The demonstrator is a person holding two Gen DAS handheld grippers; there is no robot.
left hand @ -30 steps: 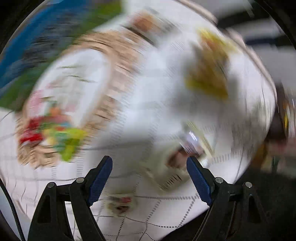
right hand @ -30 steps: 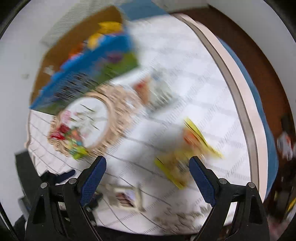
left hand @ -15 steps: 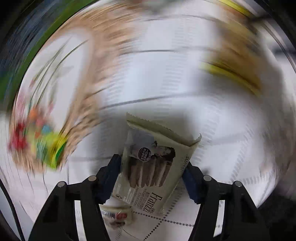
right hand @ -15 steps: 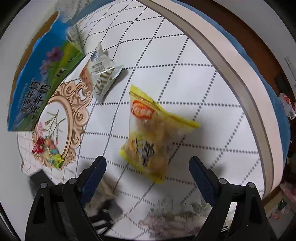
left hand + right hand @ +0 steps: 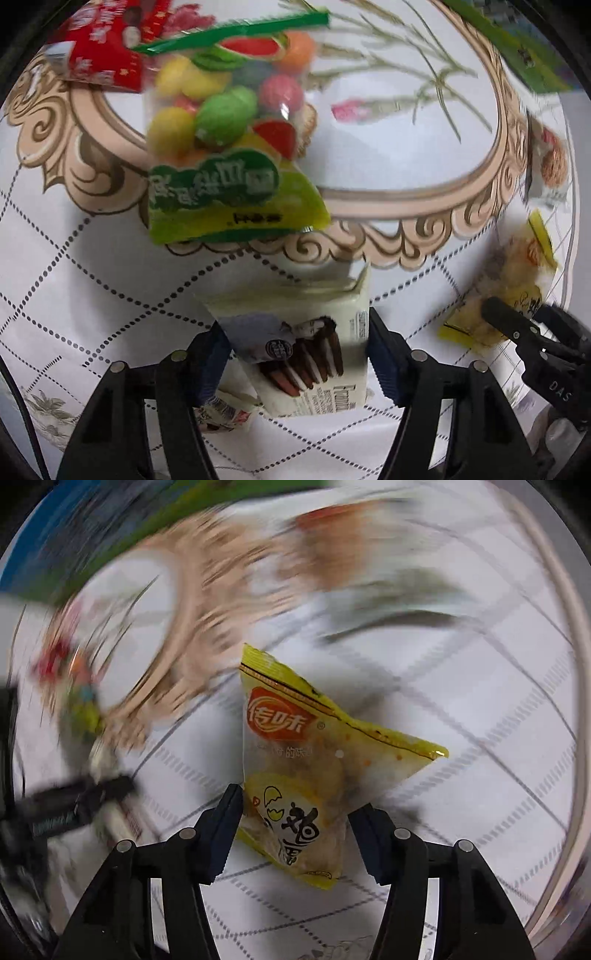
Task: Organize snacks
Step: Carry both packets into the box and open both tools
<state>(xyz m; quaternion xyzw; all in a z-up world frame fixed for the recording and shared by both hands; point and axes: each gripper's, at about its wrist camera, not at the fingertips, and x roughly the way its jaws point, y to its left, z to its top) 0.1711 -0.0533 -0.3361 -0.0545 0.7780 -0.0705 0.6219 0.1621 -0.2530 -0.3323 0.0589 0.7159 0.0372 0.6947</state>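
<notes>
Left gripper (image 5: 297, 356): jaws clamped on the cream biscuit pack (image 5: 306, 347). Right gripper (image 5: 295, 830): jaws clamped on the yellow snack bag (image 5: 314, 768), above the worktop (image 5: 480, 794).

Left tool (image 5: 297, 360) with black plastic arms, blue ribbed pads (image 5: 384, 363), silver screws, right tool (image 5: 293, 834) alike, white "DAS" lettering

Cream biscuit packet (image 5: 306, 354); yellow snack bag (image 5: 314, 775); green-yellow candy bag (image 5: 229, 162); white dotted-diamond tablecloth (image 5: 74, 280).

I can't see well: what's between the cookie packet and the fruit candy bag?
Only tablecloth lies between cookie packet and candy bag, in the left wrist view.
</notes>
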